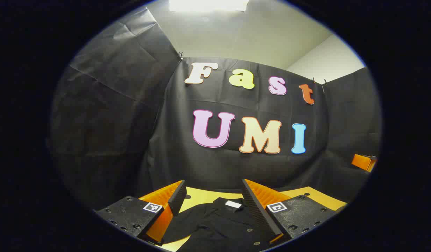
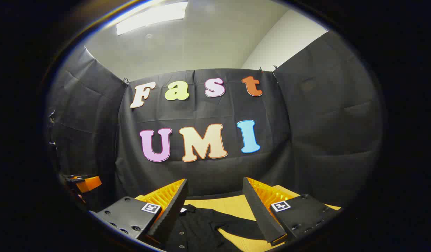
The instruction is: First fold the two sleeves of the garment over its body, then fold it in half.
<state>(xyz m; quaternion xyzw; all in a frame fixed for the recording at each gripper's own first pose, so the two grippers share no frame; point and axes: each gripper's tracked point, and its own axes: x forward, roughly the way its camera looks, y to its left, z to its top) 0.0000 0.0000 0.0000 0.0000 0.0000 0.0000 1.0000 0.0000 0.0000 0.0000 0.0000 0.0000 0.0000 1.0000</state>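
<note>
Lying spread on the yellow table, the black garment faced up with a white label at its collar and small buttons down its front. In the left gripper view, the left gripper hung above the collar, jaws wide apart, holding nothing. In the right gripper view, the right gripper hovered over the garment, 1 sleeve stretched out toward the right across the table, its jaws likewise wide apart and holding nothing. Black cloth walls enclosed the booth under a pale ceiling with a bright light panel.
</note>
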